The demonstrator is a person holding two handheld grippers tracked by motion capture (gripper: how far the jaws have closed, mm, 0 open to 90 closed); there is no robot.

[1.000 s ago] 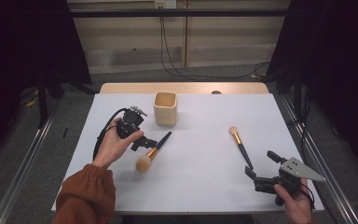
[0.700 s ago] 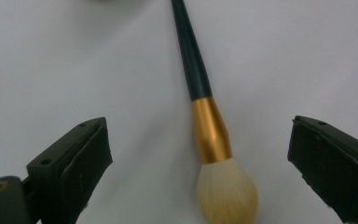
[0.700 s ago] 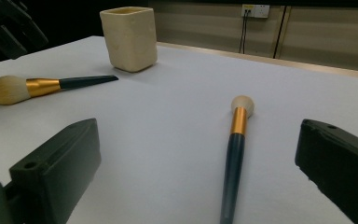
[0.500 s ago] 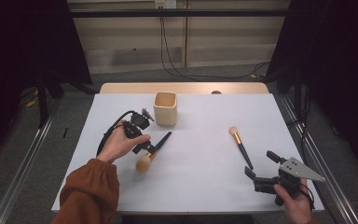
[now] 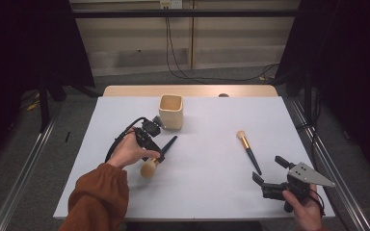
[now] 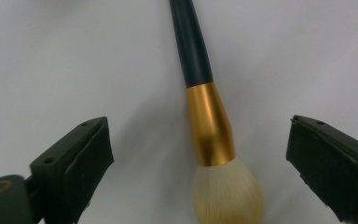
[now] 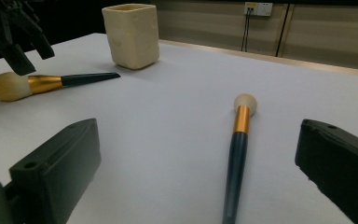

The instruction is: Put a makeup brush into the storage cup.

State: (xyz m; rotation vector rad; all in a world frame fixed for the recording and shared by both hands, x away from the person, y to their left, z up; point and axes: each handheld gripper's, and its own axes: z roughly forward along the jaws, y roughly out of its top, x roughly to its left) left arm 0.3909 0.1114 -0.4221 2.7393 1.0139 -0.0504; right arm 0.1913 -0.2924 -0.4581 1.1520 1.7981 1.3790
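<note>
A large makeup brush with a black handle, gold ferrule and tan head lies left of centre on the white table. My left gripper hangs just above it, pointing down. In the left gripper view the ferrule lies between the wide-apart jaws of the left gripper. The jaws have just been closing a little and do not touch the brush. A slimmer brush lies at the right. My right gripper rests open near the front edge, with that brush ahead of its jaws.
A cream square cup stands upright at the back, just beyond the left gripper, and appears as the cup in the right gripper view. The left gripper's black cable loops on the table. A wooden strip edges the table's far side.
My left hand has shifted slightly right and down, bringing its gripper over the large brush's ferrule. The right hand and both brushes have stayed put.
</note>
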